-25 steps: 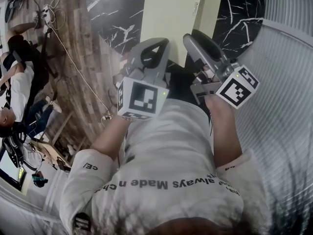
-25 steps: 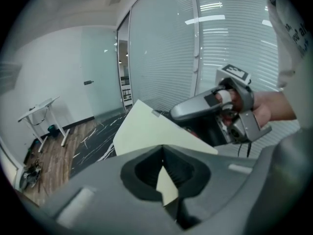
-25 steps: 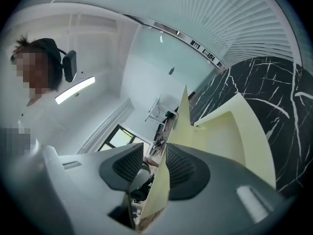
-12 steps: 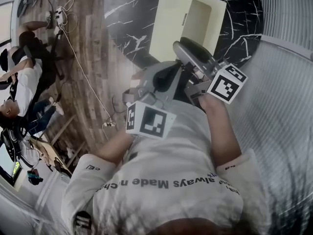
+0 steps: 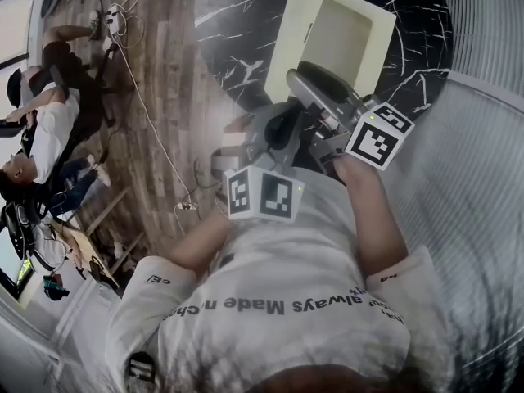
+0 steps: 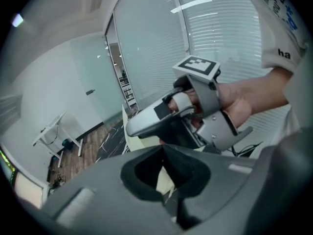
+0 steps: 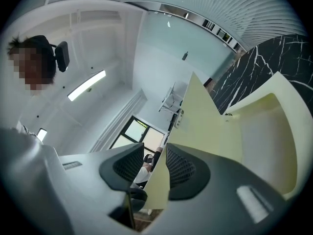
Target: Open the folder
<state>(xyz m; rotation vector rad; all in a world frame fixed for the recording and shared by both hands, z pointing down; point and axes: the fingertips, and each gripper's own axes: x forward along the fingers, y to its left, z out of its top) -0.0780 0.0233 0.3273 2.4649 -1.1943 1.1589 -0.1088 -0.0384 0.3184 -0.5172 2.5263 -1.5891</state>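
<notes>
The folder (image 5: 348,39) is seen at twelve o'clock on the black table (image 5: 237,23), about half opened. Its cover (image 7: 210,121) is stood between the right claw's (image 7: 155,150) parted jaws, not pinched. The left claw (image 6: 163,147) is closed and empty. More swinging back is probably needed.

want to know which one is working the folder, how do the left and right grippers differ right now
The left gripper has its fingers together on nothing; the right gripper has its fingers apart with the folder's cover between them. The left gripper is held close to the person's shirt; the right gripper reaches farther out, to that cover. Both are the same grey build with a marker cube.
</notes>
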